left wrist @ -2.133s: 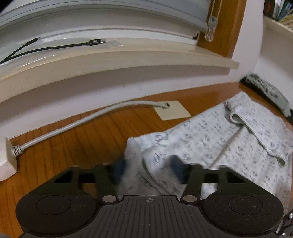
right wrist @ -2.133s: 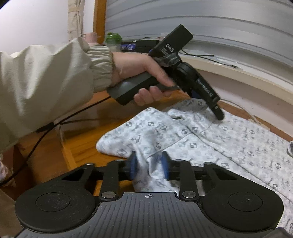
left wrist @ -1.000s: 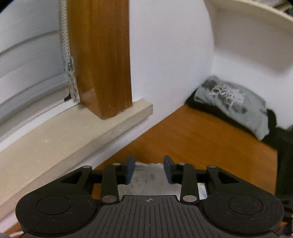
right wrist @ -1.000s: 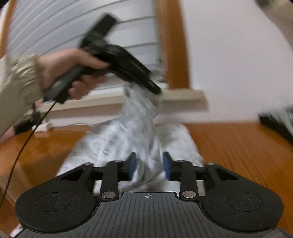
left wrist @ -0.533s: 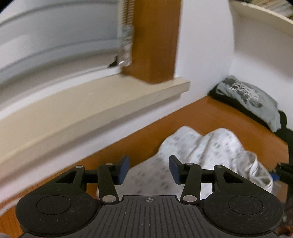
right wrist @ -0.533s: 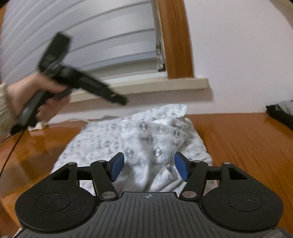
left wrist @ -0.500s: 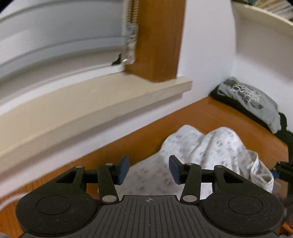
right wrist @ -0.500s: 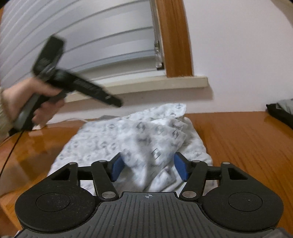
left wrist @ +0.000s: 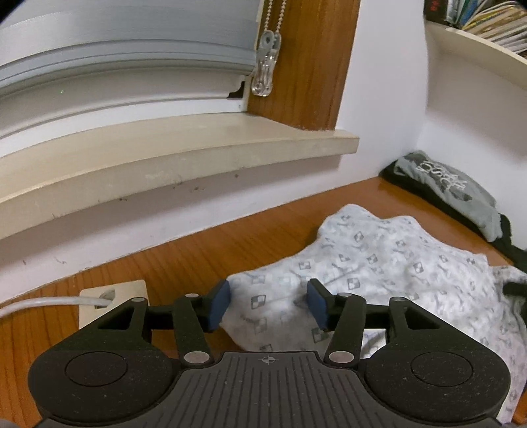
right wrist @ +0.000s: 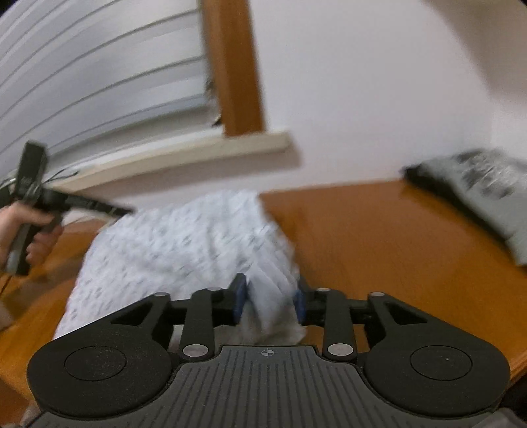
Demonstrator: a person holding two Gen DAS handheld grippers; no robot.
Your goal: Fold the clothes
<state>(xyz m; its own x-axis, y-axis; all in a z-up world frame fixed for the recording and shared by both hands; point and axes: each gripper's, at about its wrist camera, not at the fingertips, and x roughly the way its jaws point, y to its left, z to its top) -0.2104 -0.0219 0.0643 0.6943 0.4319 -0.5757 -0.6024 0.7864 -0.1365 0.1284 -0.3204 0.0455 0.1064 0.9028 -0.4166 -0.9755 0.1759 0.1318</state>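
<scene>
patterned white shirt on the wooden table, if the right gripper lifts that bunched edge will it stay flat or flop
The patterned white shirt will probably flop: it already lies humped and creased on the wooden table. Likely light, since the thin cloth bunches between the closing right gripper jaws. It may slide easily on that glossy wood.

Background items, non-task

Folded grey printed garment (left wrist: 451, 187) at worktop (left wrist: 230, 243) far right corner; white cable (left wrist: 49, 301) entering cream outlet plate (left wrist: 128, 289) near back edge; windowsill (left wrist: 164, 148), blind (left wrist: 115, 42), bookshelf (left wrist: 477, 23) above.
</scene>
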